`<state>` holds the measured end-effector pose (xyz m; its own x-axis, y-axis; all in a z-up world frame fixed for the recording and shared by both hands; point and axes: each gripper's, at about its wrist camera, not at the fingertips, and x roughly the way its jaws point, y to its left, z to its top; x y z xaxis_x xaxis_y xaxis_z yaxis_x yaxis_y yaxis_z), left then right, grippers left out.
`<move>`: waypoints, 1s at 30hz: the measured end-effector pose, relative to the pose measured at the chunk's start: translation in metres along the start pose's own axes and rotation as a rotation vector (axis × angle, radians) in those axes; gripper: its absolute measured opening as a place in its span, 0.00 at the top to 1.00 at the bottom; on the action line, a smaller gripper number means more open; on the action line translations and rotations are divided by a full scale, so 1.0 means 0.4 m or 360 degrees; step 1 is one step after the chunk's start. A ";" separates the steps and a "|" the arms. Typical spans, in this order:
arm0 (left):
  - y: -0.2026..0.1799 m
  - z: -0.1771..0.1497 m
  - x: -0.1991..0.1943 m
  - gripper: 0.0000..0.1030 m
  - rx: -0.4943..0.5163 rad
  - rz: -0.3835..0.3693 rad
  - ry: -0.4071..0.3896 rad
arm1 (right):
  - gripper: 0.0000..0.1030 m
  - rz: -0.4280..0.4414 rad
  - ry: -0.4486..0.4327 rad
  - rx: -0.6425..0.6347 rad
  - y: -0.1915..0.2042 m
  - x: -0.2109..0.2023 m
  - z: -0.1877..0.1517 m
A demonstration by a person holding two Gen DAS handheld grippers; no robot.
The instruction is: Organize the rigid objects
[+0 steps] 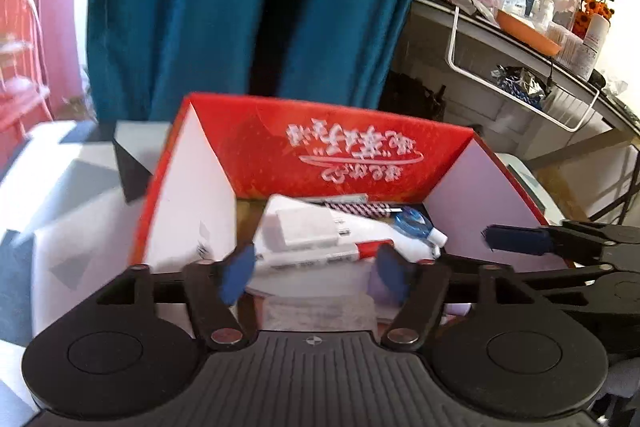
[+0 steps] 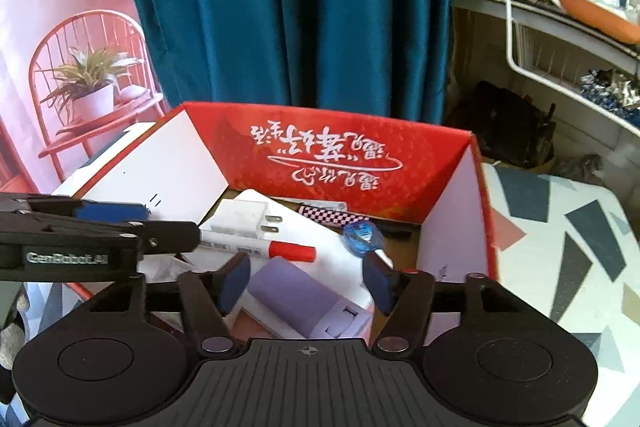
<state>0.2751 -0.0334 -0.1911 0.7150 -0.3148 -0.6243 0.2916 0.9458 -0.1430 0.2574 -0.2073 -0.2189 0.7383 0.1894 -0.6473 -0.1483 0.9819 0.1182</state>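
Both views ride on hand-held tongs and look forward and steeply down, from close, into the red box (image 1: 352, 151) (image 2: 340, 163) that stands before the teal curtain (image 1: 240, 7) (image 2: 288, 7). The left wrist view sits at the box's near left edge, the right wrist view at its near right. They share the box's inside, its red back wall, the curtain beyond and the cluttered shelf (image 1: 520, 39) (image 2: 560, 23) beside the box; each catches the other's tongs at its side margin.

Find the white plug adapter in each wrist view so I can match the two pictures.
Left wrist view: the white plug adapter lies mid-frame inside the red box, prongs pointing right, just above the left gripper.
Right wrist view: the adapter sits left of centre, above the marker.
Shared landmark: the blue tape dispenser.
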 end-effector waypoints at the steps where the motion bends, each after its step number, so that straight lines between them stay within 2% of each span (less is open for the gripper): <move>1: 0.001 0.001 -0.009 0.20 0.0005 0.0015 -0.0016 | 0.34 -0.0006 -0.0010 0.0009 -0.003 -0.009 0.000; 2: 0.003 0.002 -0.017 0.14 0.0002 0.0020 -0.0029 | 0.31 -0.0011 -0.0018 0.0020 -0.007 -0.016 0.000; 3: 0.007 0.003 -0.026 0.07 -0.0008 0.0027 -0.0040 | 0.24 -0.0019 -0.0029 0.0032 -0.011 -0.025 0.000; 6: 0.014 0.004 -0.054 0.00 -0.0022 0.0024 -0.0074 | 0.06 -0.0041 -0.0065 0.0038 -0.020 -0.051 -0.003; 8: 0.013 0.002 -0.079 0.00 -0.0031 0.0017 -0.0105 | 0.01 -0.0037 -0.0088 0.0038 -0.020 -0.068 -0.005; 11: 0.002 0.001 -0.111 0.00 -0.0015 0.0044 -0.0126 | 0.00 -0.0026 -0.0121 0.0036 -0.015 -0.093 -0.006; 15: -0.026 0.013 -0.158 0.00 0.0086 0.0127 -0.0164 | 0.00 -0.0009 -0.0187 0.0029 -0.002 -0.138 0.003; 18: -0.050 0.028 -0.208 0.00 0.0186 0.0273 -0.0224 | 0.00 0.0011 -0.0241 0.0043 0.008 -0.184 0.020; 20: -0.063 0.036 -0.248 0.00 0.0227 0.0317 -0.0269 | 0.00 0.0015 -0.0263 0.0042 0.017 -0.217 0.036; 25: -0.068 0.064 -0.364 0.00 0.0180 0.0315 -0.0348 | 0.00 0.0031 -0.0337 0.0017 0.050 -0.319 0.076; 30: -0.078 0.092 -0.502 0.00 0.0144 0.0414 -0.0439 | 0.00 0.0030 -0.0447 -0.0023 0.082 -0.446 0.109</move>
<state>0.1459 -0.0027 -0.0328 0.9127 -0.0869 -0.3992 0.1243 0.9899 0.0687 0.1493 -0.2086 -0.0667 0.8884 0.2045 -0.4109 -0.1714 0.9783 0.1162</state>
